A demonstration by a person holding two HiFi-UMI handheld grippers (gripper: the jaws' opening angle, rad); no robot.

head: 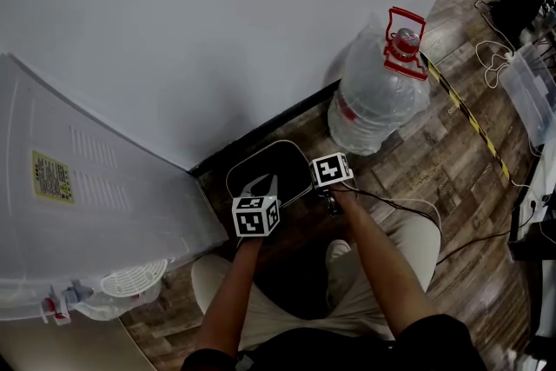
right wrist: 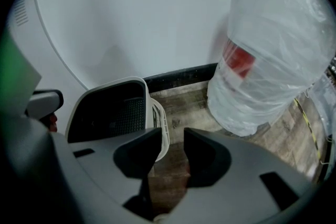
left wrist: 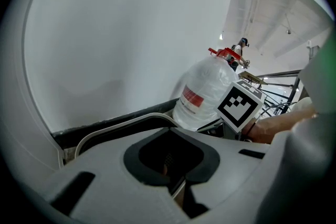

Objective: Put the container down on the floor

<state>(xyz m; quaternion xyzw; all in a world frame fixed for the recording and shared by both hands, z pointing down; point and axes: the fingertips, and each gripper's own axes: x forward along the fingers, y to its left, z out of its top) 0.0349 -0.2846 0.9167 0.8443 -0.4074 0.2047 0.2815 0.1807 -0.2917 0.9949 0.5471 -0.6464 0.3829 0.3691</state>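
The container (head: 276,165) is a black tray with a white rim, down at the floor against the dark baseboard. My left gripper (head: 261,185) reaches over its near left edge. In the left gripper view the jaws of this gripper (left wrist: 170,160) are closed, with a thin pale strip of the rim (left wrist: 121,126) between them. In the right gripper view the container (right wrist: 113,113) sits just left of my right gripper (right wrist: 172,152), whose jaws stand a little apart with only bare floor between them. In the head view its marker cube (head: 330,171) hides the jaws.
A big clear water bottle (head: 378,100) with a red cap and handle stands on the wooden floor to the right of the container. A large white appliance (head: 87,204) fills the left side. Cables (head: 486,56), black-yellow tape (head: 469,113) and a clear box (head: 530,87) lie at the far right.
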